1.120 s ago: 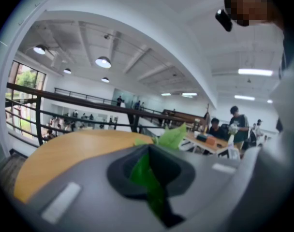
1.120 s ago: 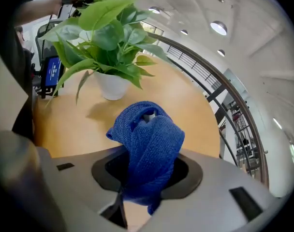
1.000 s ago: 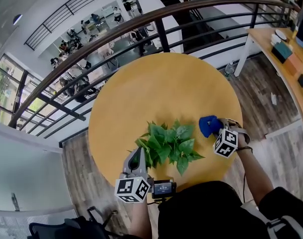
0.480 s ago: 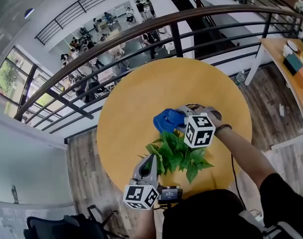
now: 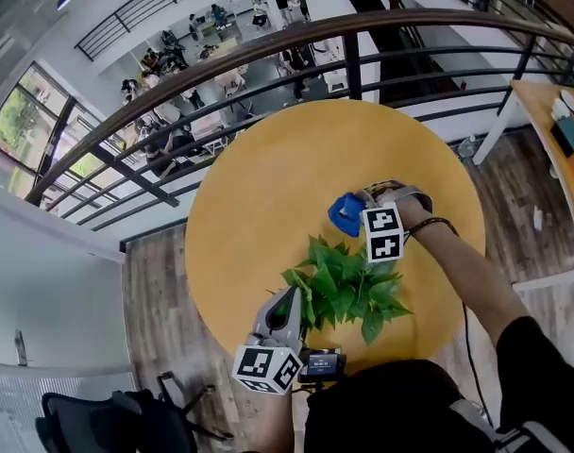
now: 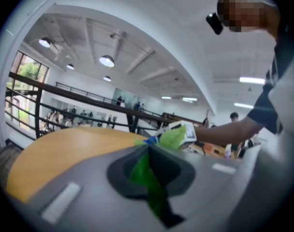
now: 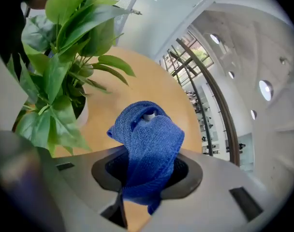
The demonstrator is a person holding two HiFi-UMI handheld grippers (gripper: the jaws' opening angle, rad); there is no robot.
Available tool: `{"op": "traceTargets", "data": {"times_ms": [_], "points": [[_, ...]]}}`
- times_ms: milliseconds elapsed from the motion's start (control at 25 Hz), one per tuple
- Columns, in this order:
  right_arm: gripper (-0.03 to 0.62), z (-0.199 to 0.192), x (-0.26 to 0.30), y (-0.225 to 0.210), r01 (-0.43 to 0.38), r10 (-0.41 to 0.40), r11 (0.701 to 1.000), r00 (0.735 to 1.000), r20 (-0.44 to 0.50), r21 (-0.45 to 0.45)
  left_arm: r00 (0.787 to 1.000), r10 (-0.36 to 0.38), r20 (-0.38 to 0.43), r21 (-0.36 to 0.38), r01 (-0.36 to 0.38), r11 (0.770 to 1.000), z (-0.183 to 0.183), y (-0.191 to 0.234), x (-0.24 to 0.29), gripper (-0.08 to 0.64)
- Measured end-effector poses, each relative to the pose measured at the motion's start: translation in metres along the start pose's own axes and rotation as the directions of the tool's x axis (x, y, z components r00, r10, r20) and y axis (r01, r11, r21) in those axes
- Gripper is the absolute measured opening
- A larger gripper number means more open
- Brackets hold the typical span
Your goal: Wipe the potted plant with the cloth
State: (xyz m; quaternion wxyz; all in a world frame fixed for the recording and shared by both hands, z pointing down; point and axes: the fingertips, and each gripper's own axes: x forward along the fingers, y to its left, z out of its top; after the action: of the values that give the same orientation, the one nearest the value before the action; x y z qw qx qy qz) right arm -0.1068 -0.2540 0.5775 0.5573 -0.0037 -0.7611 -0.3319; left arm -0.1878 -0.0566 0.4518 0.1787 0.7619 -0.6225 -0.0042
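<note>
Left tongs (image 5: pixel 289 302): you hold them shut on a green leaf (image 6: pixel 143 174) at the near left edge of the potted plant (image 5: pixel 348 286). The leaf is pinched flat between the two jaws.

Right tongs (image 7: pixel 147 161): you hold them shut on the blue cloth (image 7: pixel 149 139), which bunches up out of the jaws in a loose loop.

Cloth, position: at the far side of the plant, over the round yellow bench (image 5: pixel 259 187), close to the outer foliage. Whether it touches a leaf cannot be told.

Potted plant, position: upright in a white pot (image 7: pixel 83 114) on the near part of the bench, between your two tongs.

Surroundings: a dark curved railing (image 5: pixel 268 53) runs beyond the bench's far edge.
</note>
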Motion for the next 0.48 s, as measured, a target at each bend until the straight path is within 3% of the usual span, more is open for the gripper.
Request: {"op": "traceTargets", "data": {"times_ms": [80,160,280,360,400,440,480], "points": [[0.164,-0.001,-0.026,-0.012,0.065,-0.072,0.994,0.994,0.077,0.089,1.000,0.000,-0.001,0.002,0.000,1.000,0.001,0.001,0.001,0.000],[0.164,0.013,-0.070,-0.021,0.113,-0.159,0.972,0.962,0.221,0.204,1.000,0.003,0.000,0.003,-0.003,1.000,0.002,0.002,0.001,0.000],[0.164,0.046,-0.154,-0.020,0.138,-0.288,0.929,0.852,0.438,0.343,1.000,0.005,0.000,0.006,-0.005,1.000,0.002,0.001,0.003,0.000],[0.164,0.077,-0.200,-0.001,0.109,-0.295,0.934,0.775,0.559,0.341,1.000,0.003,0.004,0.006,-0.003,1.000,0.002,0.002,0.003,0.000],[0.164,0.091,-0.212,0.014,0.097,-0.269,0.948,0.755,0.598,0.304,1.000,0.002,0.006,0.007,-0.002,1.000,0.002,0.003,0.001,0.000],[0.164,0.102,-0.213,0.029,0.093,-0.236,0.962,0.756,0.611,0.257,1.000,0.001,0.007,0.008,-0.001,1.000,0.002,0.004,0.000,0.000],[0.164,0.106,-0.206,0.043,0.097,-0.210,0.972,0.777,0.594,0.216,1.000,0.001,0.008,0.010,-0.001,1.000,0.002,0.005,-0.003,0.000]]}}
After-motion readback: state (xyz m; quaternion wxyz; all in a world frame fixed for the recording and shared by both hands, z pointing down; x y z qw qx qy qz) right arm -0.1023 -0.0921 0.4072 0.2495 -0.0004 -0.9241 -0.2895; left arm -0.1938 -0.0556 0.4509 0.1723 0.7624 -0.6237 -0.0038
